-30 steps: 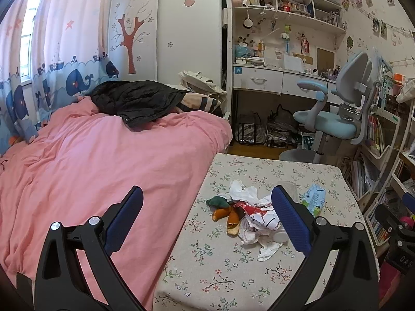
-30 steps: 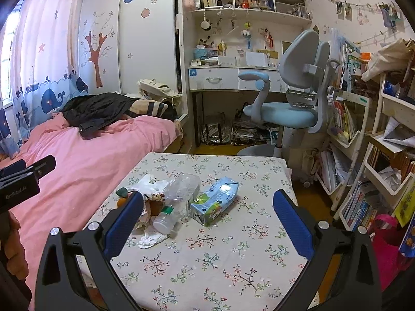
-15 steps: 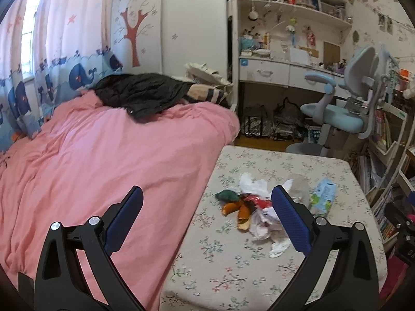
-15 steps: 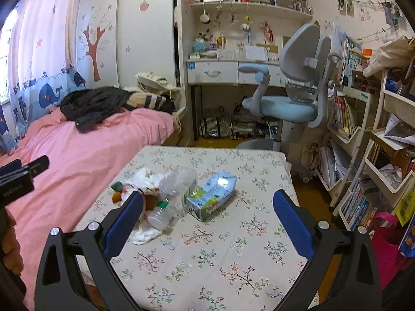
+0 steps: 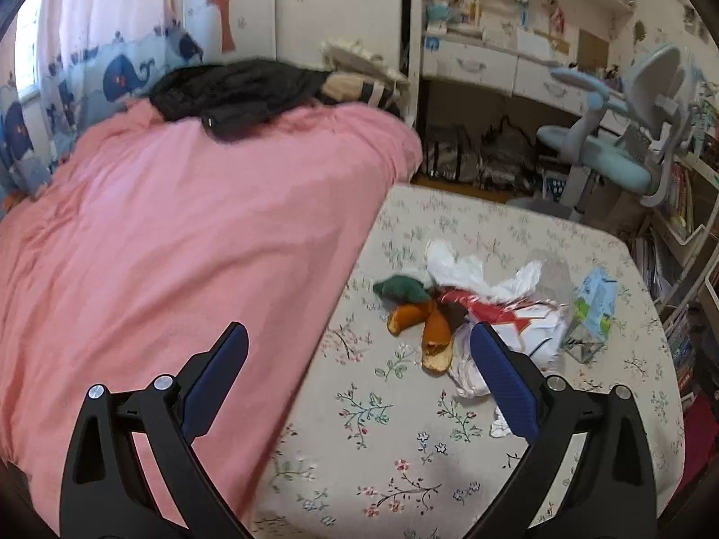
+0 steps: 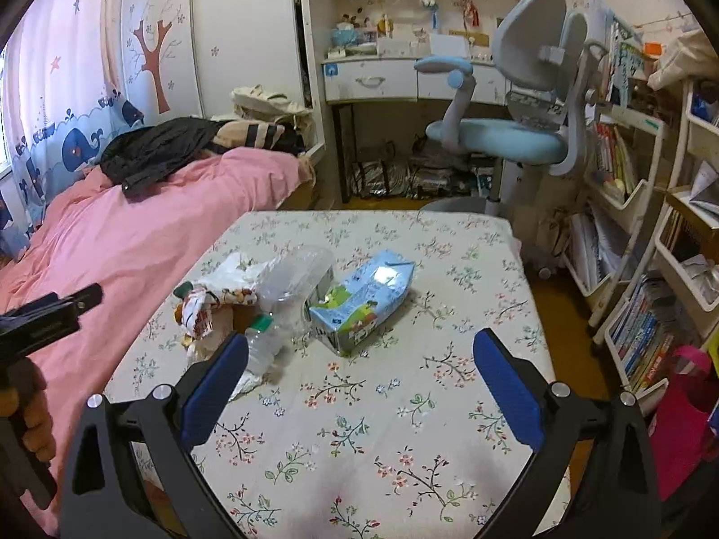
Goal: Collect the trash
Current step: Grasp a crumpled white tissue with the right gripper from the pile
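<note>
A pile of trash lies on the floral table (image 5: 395, 462): orange peels (image 5: 422, 328), a green peel (image 5: 402, 289), crumpled white paper (image 5: 463, 269), a red-and-white wrapper (image 5: 517, 319) and a blue carton (image 5: 595, 305). The right wrist view shows the blue carton (image 6: 364, 301), a crushed clear plastic bottle (image 6: 287, 296) with a green cap and the wrapper (image 6: 202, 310). My left gripper (image 5: 359, 382) is open and empty, above the table's left edge near the peels. My right gripper (image 6: 359, 386) is open and empty, short of the carton.
A bed with a pink cover (image 5: 157, 247) and a black jacket (image 5: 233, 94) borders the table on the left. A blue desk chair (image 6: 508, 130) and desk stand behind it. Bookshelves (image 6: 629, 206) and a pink bag (image 6: 683, 408) stand at the right.
Both grippers have moved forward and lower toward the table; the trash looks larger and nearer. The left view has tilted down over the bed edge. Both jaws stay open.
</note>
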The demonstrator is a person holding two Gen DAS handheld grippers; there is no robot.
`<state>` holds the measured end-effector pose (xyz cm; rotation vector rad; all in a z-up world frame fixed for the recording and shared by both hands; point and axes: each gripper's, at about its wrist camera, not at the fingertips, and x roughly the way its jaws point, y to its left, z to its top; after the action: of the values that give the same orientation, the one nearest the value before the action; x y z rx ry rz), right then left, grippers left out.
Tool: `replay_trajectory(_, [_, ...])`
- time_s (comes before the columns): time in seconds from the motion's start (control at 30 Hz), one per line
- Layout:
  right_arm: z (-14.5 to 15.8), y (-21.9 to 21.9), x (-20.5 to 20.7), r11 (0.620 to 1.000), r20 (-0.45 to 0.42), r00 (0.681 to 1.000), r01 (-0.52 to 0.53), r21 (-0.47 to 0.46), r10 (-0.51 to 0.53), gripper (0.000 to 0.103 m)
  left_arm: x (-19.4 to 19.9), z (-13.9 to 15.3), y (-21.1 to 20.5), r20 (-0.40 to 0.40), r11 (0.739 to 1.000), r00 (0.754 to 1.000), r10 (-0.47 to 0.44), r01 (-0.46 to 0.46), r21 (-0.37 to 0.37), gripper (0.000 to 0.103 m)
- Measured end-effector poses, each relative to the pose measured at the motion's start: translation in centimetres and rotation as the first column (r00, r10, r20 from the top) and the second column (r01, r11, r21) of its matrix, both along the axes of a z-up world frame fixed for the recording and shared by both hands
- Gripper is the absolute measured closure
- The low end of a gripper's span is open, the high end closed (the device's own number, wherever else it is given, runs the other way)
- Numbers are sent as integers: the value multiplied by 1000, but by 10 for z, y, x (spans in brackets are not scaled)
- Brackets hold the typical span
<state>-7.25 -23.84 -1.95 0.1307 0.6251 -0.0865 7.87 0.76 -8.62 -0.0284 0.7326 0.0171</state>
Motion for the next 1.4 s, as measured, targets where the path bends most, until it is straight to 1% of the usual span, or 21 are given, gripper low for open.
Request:
replay_trajectory(0.1, [-1, 0, 7, 1000, -9, 1000, -8, 10, 8, 6, 23, -19, 6, -67, 999, 997, 31, -32, -19, 9])
replay_trajectory(0.17, [-1, -2, 10, 1000, -9, 1000, -13, 18, 13, 6, 34, -29, 7, -92, 999, 995, 36, -38, -23, 11])
replay_trajectory(0.27, [-3, -3, 18, 999, -14, 1000, -18, 27, 18, 6, 52, -43, 7, -133, 999, 991, 18, -25, -49, 14])
replay_trajectory(0.37, [-6, -2, 27, 999, -30, 999, -26, 39, 27, 6, 63, -49, 2, -145, 998, 989, -10, 1, -63, 14])
replay_trajectory(0.5, [-16, 5, 37, 996, -97, 992, -72, 60, 78, 6, 80, -61, -19, -141, 999, 990, -18, 24, 38, 14])
replay_trajectory(0.57, [-22, 10, 40, 991, -140, 983, -114, 72, 123, 6, 90, -65, -25, -144, 997, 989, -30, 39, 60, 16])
replay_trajectory(0.67, [-35, 25, 44, 979, -204, 958, -187, 85, 200, 6, 102, -75, -33, -155, 993, 986, -60, 75, 94, 28])
replay_trajectory(0.73, [-45, 33, 48, 965, -246, 935, -231, 129, 256, 6, 112, -84, -38, -176, 988, 979, -105, 123, 98, 46])
replay_trajectory(0.77, [-50, 37, 50, 957, -263, 923, -246, 157, 280, 6, 114, -87, -39, -183, 986, 976, -117, 137, 98, 50])
replay_trajectory(0.8, [-54, 40, 52, 948, -270, 914, -258, 187, 302, 6, 117, -90, -41, -189, 983, 972, -139, 158, 90, 59])
replay_trajectory(0.83, [-56, 43, 53, 943, -273, 910, -263, 204, 313, 6, 118, -92, -41, -190, 981, 968, -166, 182, 69, 72])
replay_trajectory(0.9, [-62, 51, 58, 937, -277, 904, -271, 220, 327, 7, 118, -93, -41, -194, 978, 962, -194, 206, 39, 86])
replay_trajectory(1.0, [-67, 62, 65, 943, -271, 911, -258, 212, 310, 8, 115, -90, -38, -204, 974, 953, -223, 228, 3, 95])
replay_trajectory(1.07, [-72, 68, 69, 944, -273, 913, -251, 214, 304, 10, 113, -88, -32, -221, 975, 950, -219, 220, -22, 96])
replay_trajectory(1.13, [-76, 73, 71, 947, -270, 916, -246, 207, 297, 20, 107, -85, -22, -243, 975, 944, -222, 211, -71, 98])
replay_trajectory(1.2, [-80, 76, 73, 951, -257, 923, -244, 188, 288, 24, 98, -81, -13, -259, 974, 940, -224, 204, -100, 99])
replay_trajectory(1.27, [-85, 79, 75, 960, -268, 924, -239, 148, 272, 33, 89, -78, -9, -261, 972, 937, -233, 213, -103, 99])
replay_trajectory(1.3, [-88, 79, 76, 958, -276, 920, -243, 152, 277, 49, 81, -76, -8, -266, 970, 933, -241, 223, -96, 99])
replay_trajectory(1.33, [-89, 77, 75, 954, -277, 918, -243, 174, 285, 60, 75, -74, -7, -268, 969, 931, -247, 230, -94, 99])
replay_trajectory(1.37, [-89, 76, 74, 953, -276, 918, -242, 180, 285, 66, 70, -72, -7, -268, 967, 930, -252, 236, -91, 99])
replay_trajectory(1.4, [-86, 74, 72, 951, -282, 914, -247, 187, 293, 81, 62, -69, -6, -265, 966, 929, -260, 244, -90, 100])
